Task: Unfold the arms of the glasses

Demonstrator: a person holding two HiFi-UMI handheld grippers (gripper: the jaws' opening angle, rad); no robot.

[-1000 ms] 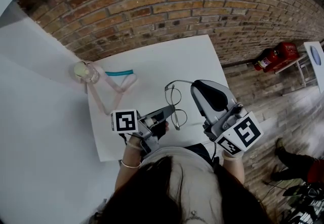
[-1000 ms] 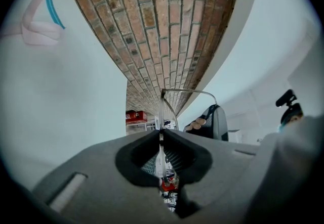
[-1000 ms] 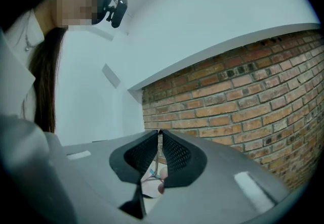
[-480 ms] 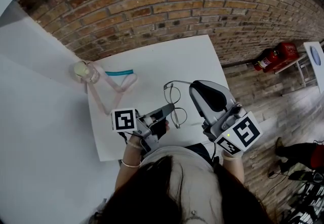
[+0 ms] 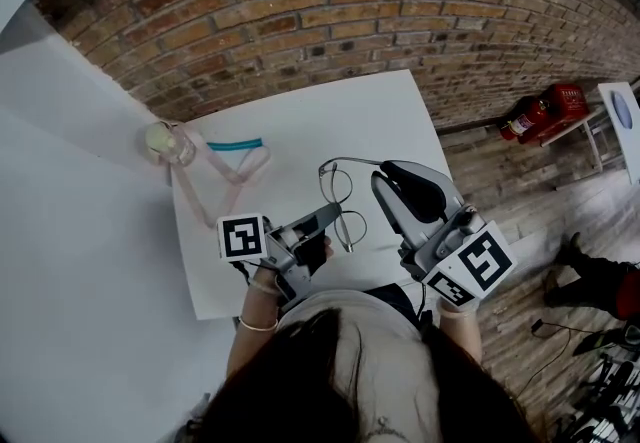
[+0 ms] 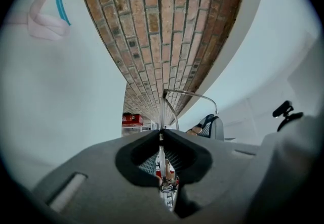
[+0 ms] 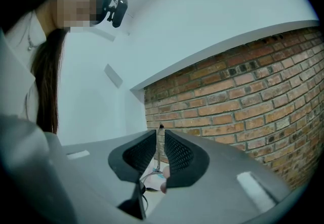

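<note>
Glasses (image 5: 340, 189), arm (image 5: 355, 161) in right hand-held gripper (image 5: 379, 177), tip seemingly hidden

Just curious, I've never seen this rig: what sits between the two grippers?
The glasses, as the head view shows. The left gripper pinches the frame, and the right gripper pinches one arm.
</note>
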